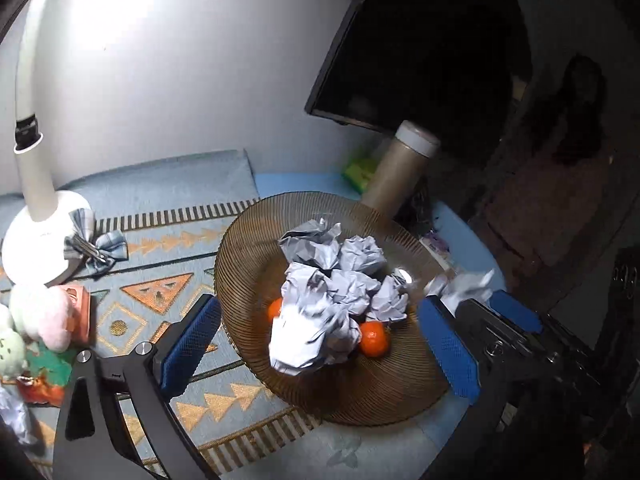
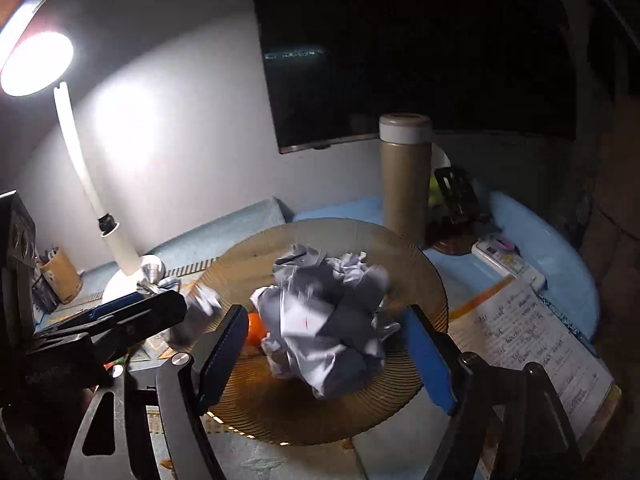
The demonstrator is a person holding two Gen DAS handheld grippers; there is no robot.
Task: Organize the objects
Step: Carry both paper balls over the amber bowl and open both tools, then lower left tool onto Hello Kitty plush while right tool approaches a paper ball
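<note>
Your left claw stands wide open at the bottom of the left wrist frame, its blue-padded fingers flanking the ribbed amber glass plate on the bench without touching it, nothing between the pads. The plate sits at frame centre on a blue patterned cloth and carries a heap of crumpled white paper balls with two small oranges tucked beneath them.

In the right wrist frame your right claw is also open, its pads apart either side of a blurred paper ball at frame centre; whether they touch it is unclear. At the right edge of the left wrist frame another blurred paper wad shows just above that claw.

A tan cylindrical flask with a pale lid stands upright behind the plate. A white gooseneck desk lamp shines in the upper left, and an open printed booklet lies at lower right.
</note>
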